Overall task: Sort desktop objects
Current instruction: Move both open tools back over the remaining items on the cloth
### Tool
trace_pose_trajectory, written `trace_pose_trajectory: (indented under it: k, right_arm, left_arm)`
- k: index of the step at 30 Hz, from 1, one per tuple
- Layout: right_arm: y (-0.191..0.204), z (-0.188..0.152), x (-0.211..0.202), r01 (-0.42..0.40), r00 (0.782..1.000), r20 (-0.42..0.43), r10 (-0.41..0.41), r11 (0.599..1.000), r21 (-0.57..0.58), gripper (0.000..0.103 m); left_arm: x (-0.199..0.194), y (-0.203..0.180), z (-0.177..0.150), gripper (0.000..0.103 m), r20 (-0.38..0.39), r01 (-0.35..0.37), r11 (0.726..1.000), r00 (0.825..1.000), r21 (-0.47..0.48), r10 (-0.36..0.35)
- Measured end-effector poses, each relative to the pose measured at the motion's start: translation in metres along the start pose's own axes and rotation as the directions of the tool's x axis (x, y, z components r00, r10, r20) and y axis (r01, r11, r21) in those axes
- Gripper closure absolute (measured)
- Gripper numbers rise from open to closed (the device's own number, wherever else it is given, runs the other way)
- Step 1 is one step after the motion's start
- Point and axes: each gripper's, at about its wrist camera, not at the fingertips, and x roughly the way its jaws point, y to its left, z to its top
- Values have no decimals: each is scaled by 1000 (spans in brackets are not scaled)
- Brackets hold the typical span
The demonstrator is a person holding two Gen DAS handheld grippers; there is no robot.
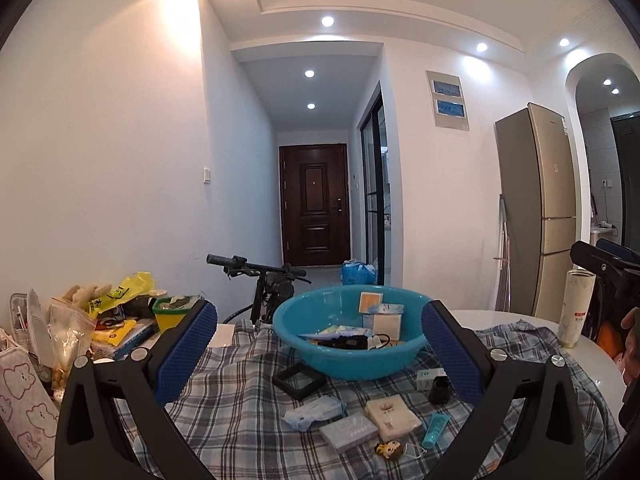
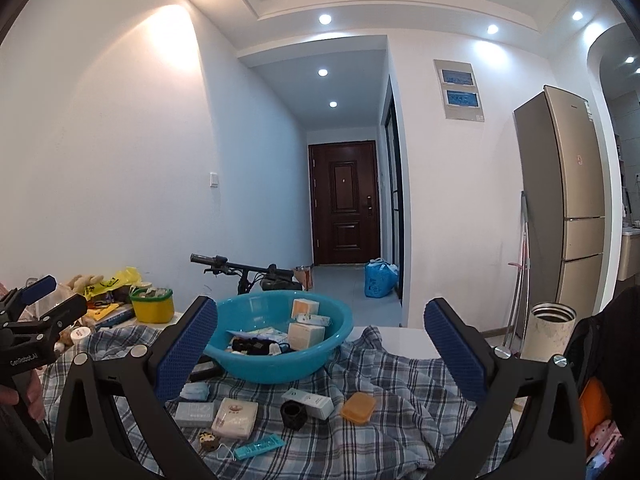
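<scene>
A round white table is draped with a blue-and-white plaid cloth. On the cloth sits a teal plastic basin that already holds several small white boxes and a black gadget with a cable.

In front of the basin, loose items lie scattered on the cloth: a black square frame, a crumpled blue face mask, a grey flat box, a cream packet, a teal tube, a small black cup, a long white box, an orange case and a small cartoon charm.

The left gripper hovers above the cloth with its blue-padded fingers wide apart, holding nothing. The right gripper is likewise spread open and empty, raised over the items.

A white thermos stands at the table's right edge. Clutter, including a yellow bag, piles up at the left
</scene>
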Motion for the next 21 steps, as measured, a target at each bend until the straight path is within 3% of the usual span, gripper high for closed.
trace_pose_trajectory:
  k: [12, 21]
  right_arm:
    - [7, -53, -2, 17, 1000, -14, -17, 999, -33, 0]
    - [-4, -81, 3, 42, 998, -41, -41, 999, 25, 0]
  left_arm:
    - [13, 6, -57, 0, -79, 1, 997, 997, -82, -8]
    - [4, 10, -75, 0, -41, -24, 996, 999, -90, 21]
